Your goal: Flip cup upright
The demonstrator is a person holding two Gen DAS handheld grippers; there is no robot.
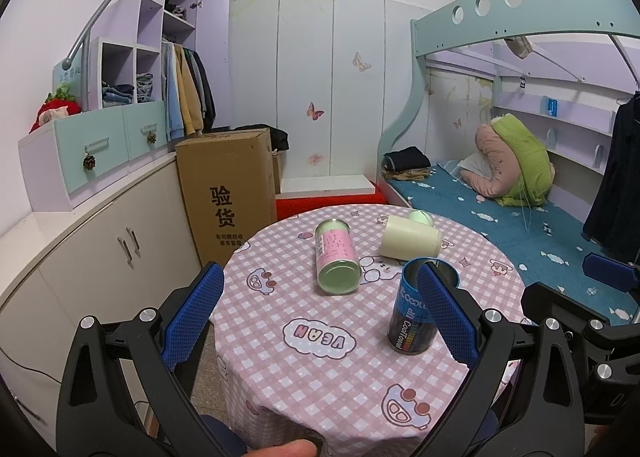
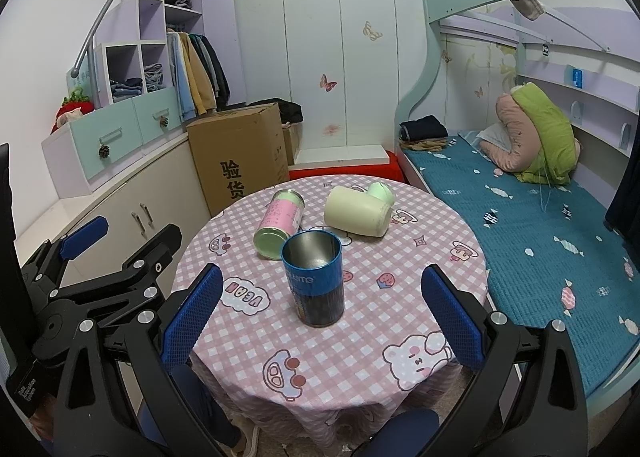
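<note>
A blue metal cup [image 2: 315,281] stands upright with its mouth up on the round table with a pink checked cloth [image 2: 352,337]. It also shows in the left wrist view [image 1: 416,309], partly behind my left gripper's right finger. A cream cup [image 2: 357,213] lies on its side at the table's far part; it also shows in the left wrist view [image 1: 410,243]. My right gripper [image 2: 322,313] is open, with the blue cup between and beyond its fingers, apart from them. My left gripper [image 1: 320,313] is open and empty over the table's left front.
A pink and green can [image 2: 279,223] lies on its side beside the blue cup. A small green cup [image 2: 380,193] lies behind the cream cup. A cardboard box [image 2: 240,157] and cabinets stand to the left, a bed [image 2: 540,225] to the right.
</note>
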